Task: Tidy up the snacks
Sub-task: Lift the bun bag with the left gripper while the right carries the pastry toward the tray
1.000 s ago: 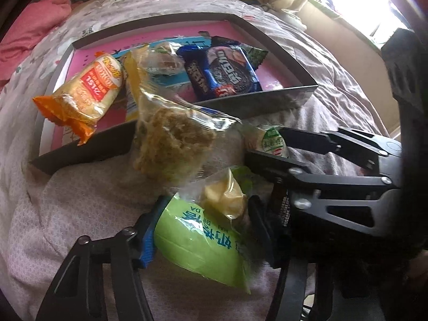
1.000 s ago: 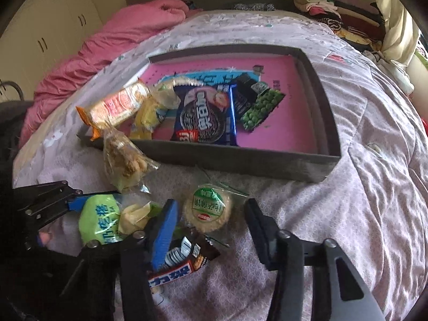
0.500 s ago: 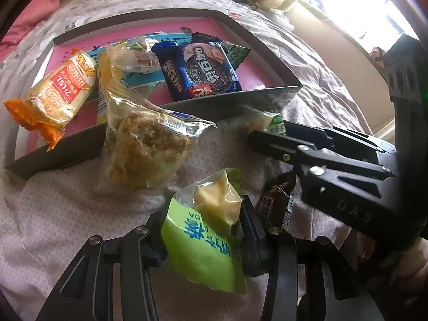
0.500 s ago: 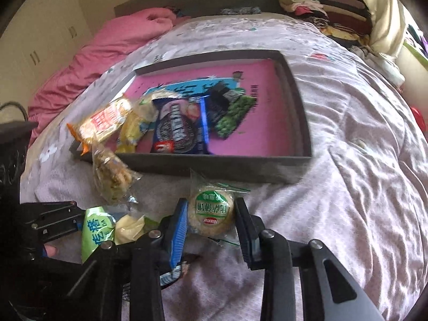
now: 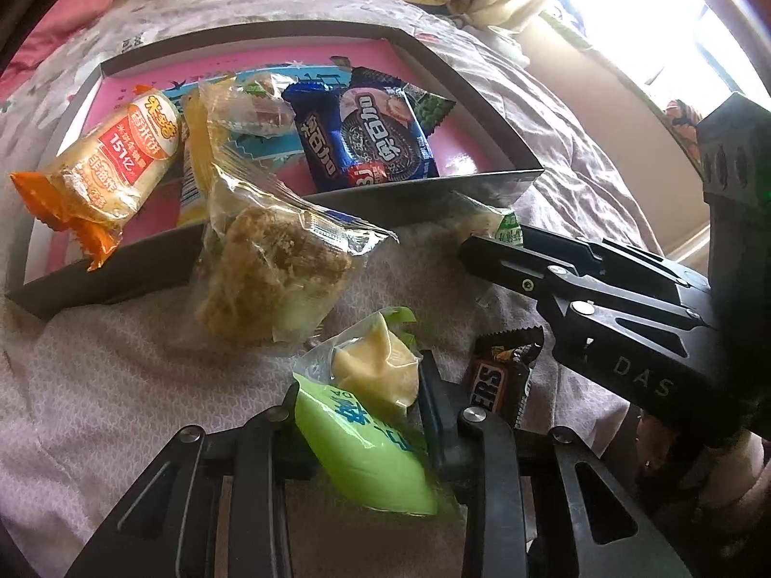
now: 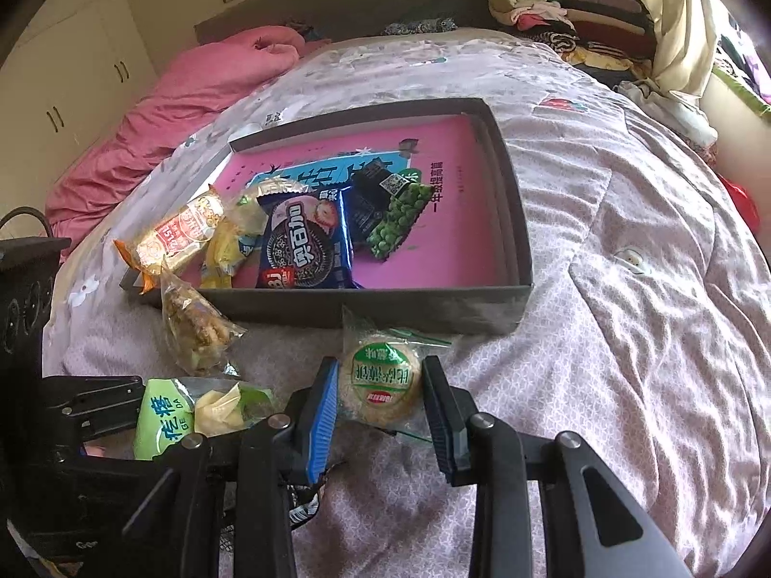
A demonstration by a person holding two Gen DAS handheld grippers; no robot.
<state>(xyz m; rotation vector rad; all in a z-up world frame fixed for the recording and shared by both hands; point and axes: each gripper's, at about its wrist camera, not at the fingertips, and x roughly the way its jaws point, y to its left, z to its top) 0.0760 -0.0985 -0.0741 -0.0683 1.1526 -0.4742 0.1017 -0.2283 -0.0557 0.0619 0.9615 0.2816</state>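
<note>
My left gripper [image 5: 359, 409] is shut on a green snack packet [image 5: 356, 428] with a pale yellow piece inside, held just above the bedspread; the packet also shows in the right wrist view [image 6: 192, 416]. My right gripper [image 6: 378, 402] is shut on a round pastry in clear wrap with a green label [image 6: 378, 380], in front of the grey box [image 6: 385, 310]. The box has a pink floor and holds a blue cookie pack [image 6: 306, 248], a green pea packet [image 6: 395, 221] and an orange cracker pack [image 6: 180, 236]. A crumbly cake in clear wrap [image 5: 270, 269] leans on the box's near wall.
A brown chocolate bar [image 5: 498, 380] lies on the bedspread between the two grippers. A pink quilt [image 6: 192, 91] is bunched at the far left of the bed. Folded clothes [image 6: 554, 5] are stacked at the back right. White cupboards [image 6: 62, 72] stand at the left.
Both grippers closed from open onto their snacks: the left on the green packet, the right on the round pastry. Both have lifted slightly.
</note>
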